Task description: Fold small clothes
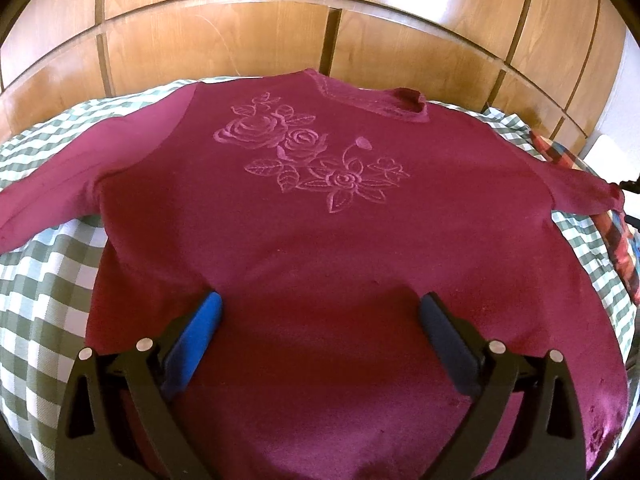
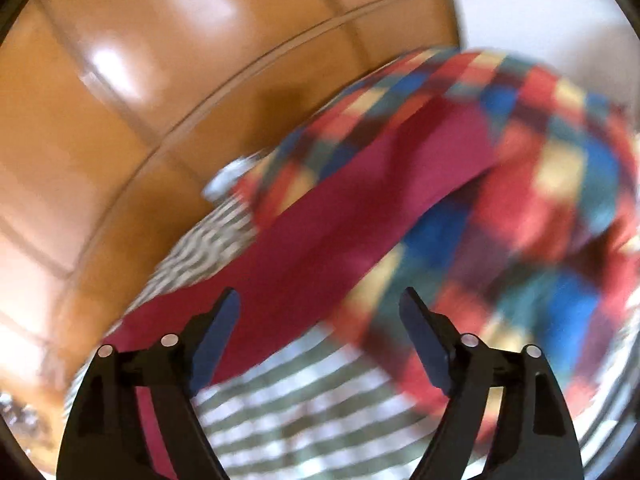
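Note:
A maroon sweater [image 1: 320, 220] with embossed roses lies face up, spread flat, collar at the far side and both sleeves out to the sides. My left gripper [image 1: 319, 306] hovers open over the sweater's lower body, with only flat cloth between its blue-padded fingers [image 1: 200, 332]. In the blurred right wrist view the sweater's right sleeve [image 2: 340, 216] runs diagonally from lower left to upper right. My right gripper [image 2: 320, 298] stands open above that sleeve's lower part. Its pads press on nothing.
A green and white checked cover [image 1: 44, 280] lies under the sweater. A multicoloured checked cloth [image 2: 540, 200] is bunched at the right, under the sleeve's end. Wooden panelled doors [image 1: 240, 32] close off the far side.

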Available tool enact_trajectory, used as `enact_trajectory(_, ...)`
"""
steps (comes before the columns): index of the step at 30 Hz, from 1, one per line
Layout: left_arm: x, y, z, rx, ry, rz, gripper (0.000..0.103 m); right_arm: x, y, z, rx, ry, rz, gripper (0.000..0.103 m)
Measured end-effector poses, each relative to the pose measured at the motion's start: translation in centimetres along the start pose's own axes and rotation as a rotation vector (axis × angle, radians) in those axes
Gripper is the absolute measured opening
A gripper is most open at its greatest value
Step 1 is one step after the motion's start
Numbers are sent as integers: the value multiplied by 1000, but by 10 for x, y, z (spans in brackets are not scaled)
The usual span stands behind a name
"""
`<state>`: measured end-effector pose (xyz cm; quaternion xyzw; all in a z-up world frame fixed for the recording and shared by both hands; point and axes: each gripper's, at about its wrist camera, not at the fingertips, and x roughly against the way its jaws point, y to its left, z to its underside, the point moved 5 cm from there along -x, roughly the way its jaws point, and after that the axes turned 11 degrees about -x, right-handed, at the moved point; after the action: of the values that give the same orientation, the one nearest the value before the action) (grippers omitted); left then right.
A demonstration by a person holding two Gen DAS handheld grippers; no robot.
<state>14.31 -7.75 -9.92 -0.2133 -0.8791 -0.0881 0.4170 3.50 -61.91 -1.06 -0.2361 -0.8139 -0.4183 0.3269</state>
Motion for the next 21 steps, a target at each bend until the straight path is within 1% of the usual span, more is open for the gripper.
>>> enact_trajectory(1,0,0,0,-2,1,-3,99,-1,2,6,8,4,-1,72)
enact_trajectory(2,1,-1,0,-3,1,-6,99,-4,2,12,13,-2,12,69)
enact_trajectory(4,2,-1,1,-4,0,-7,99,-8,-5,13,-27,-16,21,53)
enact_trajectory(5,3,-1,1,-3,-1,-7,99,-10,-12,10,-70,-21,14,50)
enact_trajectory(7,4,0,3,0,-5,-3,99,-11,-22,4,-110,-43,25,42)
enact_trajectory(9,4,0,3,5,-8,2,99,-12,-32,-5,-134,-72,43,40)
enact_trajectory(12,3,0,3,-2,-3,-4,99,-20,-39,-22,-177,-81,38,40)
enact_trajectory(14,2,-1,3,-5,-1,-3,100,-26,-39,-31,-190,-102,59,40)
enact_trajectory(16,2,-1,3,-5,1,-4,100,-30,-39,-41,-194,-119,91,25)
enact_trajectory(18,2,-1,3,-7,2,-5,100,-29,-36,-46,-179,-126,102,16)
enact_trajectory(19,1,-2,3,-7,3,-5,100,-27,-30,-47,-163,-134,109,14)
enact_trajectory(21,1,-2,3,-8,4,-5,100,-14,-7,-50,-71,-173,131,13)
